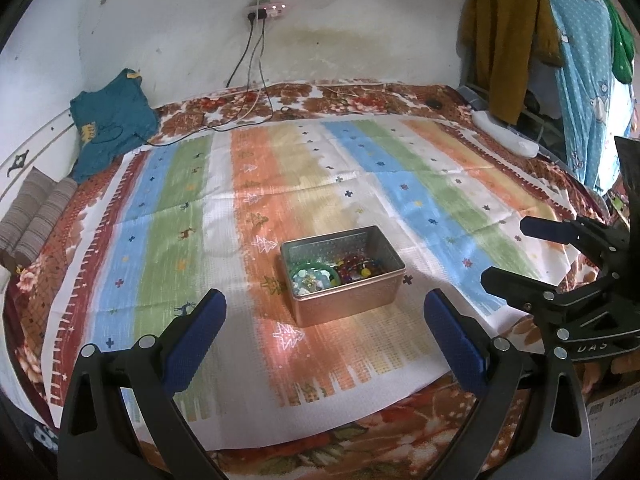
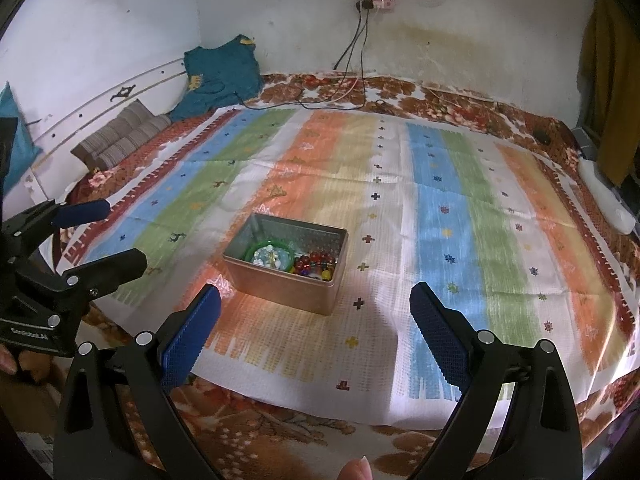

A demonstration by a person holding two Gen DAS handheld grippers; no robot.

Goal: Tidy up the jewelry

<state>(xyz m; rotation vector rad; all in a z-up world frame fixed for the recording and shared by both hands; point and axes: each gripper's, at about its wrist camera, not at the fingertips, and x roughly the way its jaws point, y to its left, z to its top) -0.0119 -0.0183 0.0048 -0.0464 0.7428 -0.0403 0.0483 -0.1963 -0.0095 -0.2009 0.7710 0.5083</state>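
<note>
— What do you have in front of you?

— One metal tin (image 1: pixel 343 276), lid off, sitting on the striped cloth (image 1: pixel 224 208) that covers the bed. It's the only container I see. Inside I count two clusters: a green bangle (image 1: pixel 316 276) ringing pale stones on the left, and a heap of red and mixed beads (image 1: pixel 358 267) on the right. I can't count the beads themselves.

— And the two claws?

— My left gripper (image 1: pixel 325 332) has its jaws spread wide, nothing between them, held just short of the tin. My right gripper (image 2: pixel 316 330) is likewise spread and empty, hanging near the tin (image 2: pixel 286 262) without touching it. Each one shows in the other's camera, off to the side.

— Anything else on the bed?

— Two striped cushions (image 2: pixel 120 136) by the wall, one teal garment (image 2: pixel 220 74) in the corner, cables (image 1: pixel 256 80) trailing down from a wall socket
</note>
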